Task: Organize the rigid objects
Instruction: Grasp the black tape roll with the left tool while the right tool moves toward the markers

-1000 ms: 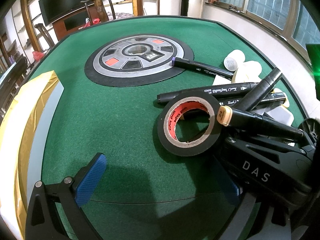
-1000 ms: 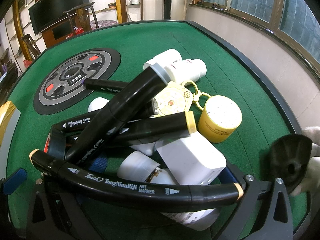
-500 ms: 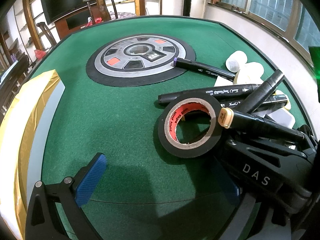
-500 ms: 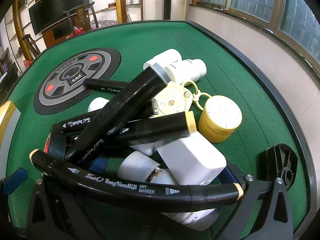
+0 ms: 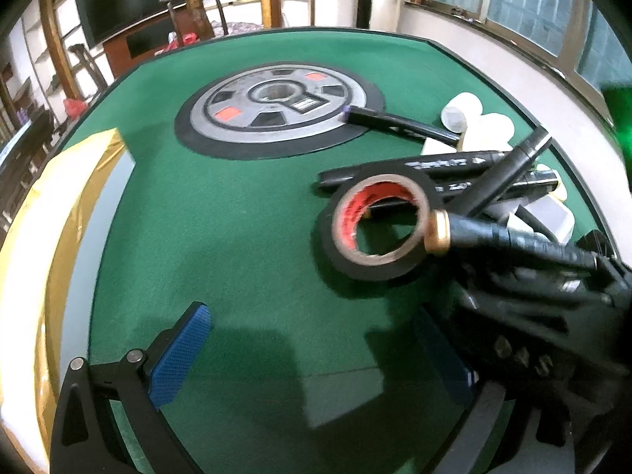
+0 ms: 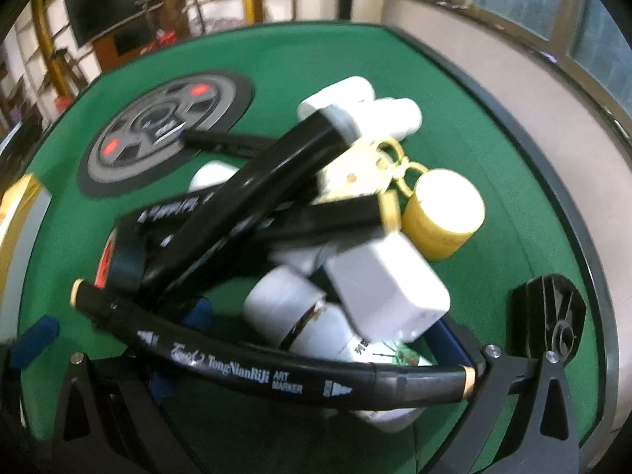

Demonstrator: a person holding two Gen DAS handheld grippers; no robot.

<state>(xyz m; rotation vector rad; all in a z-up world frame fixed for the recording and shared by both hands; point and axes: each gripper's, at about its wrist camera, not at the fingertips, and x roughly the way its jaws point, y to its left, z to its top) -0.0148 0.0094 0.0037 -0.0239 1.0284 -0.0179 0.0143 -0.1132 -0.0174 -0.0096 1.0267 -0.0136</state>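
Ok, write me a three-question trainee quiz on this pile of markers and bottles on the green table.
1. True or false: the left gripper is shut on the tape roll.
2. What lies across the front of the right gripper? A) a black art marker B) a spoon C) a ruler
3. Fill in: the yellow round container stands on the ____ table.

Key:
1. False; its jaws stand open and the roll lies on the felt ahead of them.
2. A, the marker printed ART MARKER.
3. green
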